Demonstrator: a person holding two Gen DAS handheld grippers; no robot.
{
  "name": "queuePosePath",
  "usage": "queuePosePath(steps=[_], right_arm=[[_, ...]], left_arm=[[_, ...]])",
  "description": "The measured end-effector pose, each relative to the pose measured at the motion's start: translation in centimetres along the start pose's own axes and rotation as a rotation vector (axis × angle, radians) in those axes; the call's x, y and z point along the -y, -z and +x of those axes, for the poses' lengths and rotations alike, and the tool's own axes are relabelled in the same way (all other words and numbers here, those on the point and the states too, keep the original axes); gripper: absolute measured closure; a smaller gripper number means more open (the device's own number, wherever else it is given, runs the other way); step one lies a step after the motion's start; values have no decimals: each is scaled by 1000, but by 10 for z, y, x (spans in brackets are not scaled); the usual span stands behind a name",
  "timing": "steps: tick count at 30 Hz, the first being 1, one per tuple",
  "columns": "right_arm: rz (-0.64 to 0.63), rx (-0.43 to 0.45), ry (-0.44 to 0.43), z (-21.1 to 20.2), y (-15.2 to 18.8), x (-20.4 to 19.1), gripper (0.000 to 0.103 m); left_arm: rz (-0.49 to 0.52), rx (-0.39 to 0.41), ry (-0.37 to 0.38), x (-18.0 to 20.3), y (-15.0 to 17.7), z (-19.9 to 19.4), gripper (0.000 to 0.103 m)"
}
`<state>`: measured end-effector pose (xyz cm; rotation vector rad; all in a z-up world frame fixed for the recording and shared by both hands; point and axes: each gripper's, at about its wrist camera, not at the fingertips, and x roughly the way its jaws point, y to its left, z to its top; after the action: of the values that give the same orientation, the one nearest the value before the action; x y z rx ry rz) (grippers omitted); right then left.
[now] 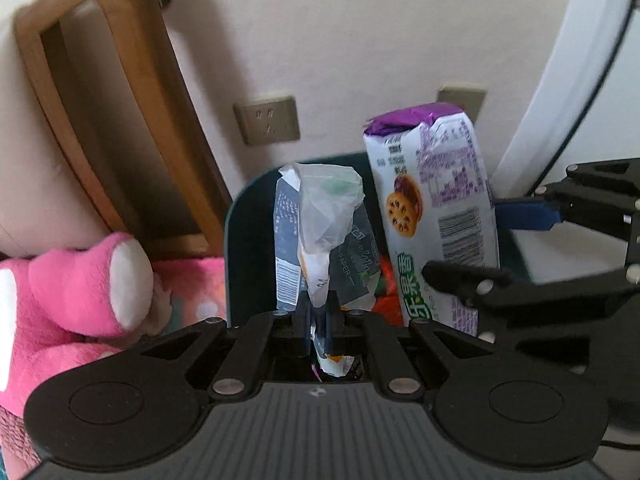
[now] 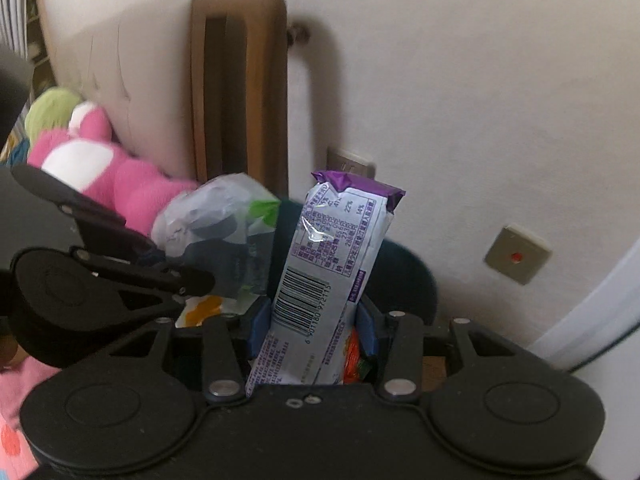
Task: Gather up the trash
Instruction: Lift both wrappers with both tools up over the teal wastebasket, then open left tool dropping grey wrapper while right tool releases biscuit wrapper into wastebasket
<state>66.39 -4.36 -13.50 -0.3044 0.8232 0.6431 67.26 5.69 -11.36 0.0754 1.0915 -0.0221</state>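
The crumpled dark wrapper (image 1: 352, 256) carries the word "PAPER" in pale capitals on its grey face, with a handwritten-style script line above it that cannot be made out, and a barcode on its left edge whose digits are too small to read. The purple-and-white biscuit packet (image 2: 328, 264) shows a barcode with the number 6 901180 972115 beneath it, and a nutrition table above with figures such as "22%" and "14%". In the left wrist view the same packet bears large green Chinese characters, seemingly "乐泉香", beside a picture of round biscuits; the smaller purple print is illegible.
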Motion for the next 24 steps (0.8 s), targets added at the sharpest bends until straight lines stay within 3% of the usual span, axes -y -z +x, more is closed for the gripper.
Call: queuePosePath(steps=[9, 17, 21, 24], right_arm=[[-68, -129, -41, 53, 13, 3, 58], [-131, -214, -45, 65, 30, -1, 49], [-172, -199, -36, 59, 35, -8, 33], [-187, -183, -30, 50, 38, -16, 32]], left_arm=[[2, -142, -37, 6, -1, 56, 97], [38, -232, -54, 19, 8, 86, 97], [22, -240, -51, 19, 13, 88, 91], [5, -233, -44, 13, 16, 88, 72]])
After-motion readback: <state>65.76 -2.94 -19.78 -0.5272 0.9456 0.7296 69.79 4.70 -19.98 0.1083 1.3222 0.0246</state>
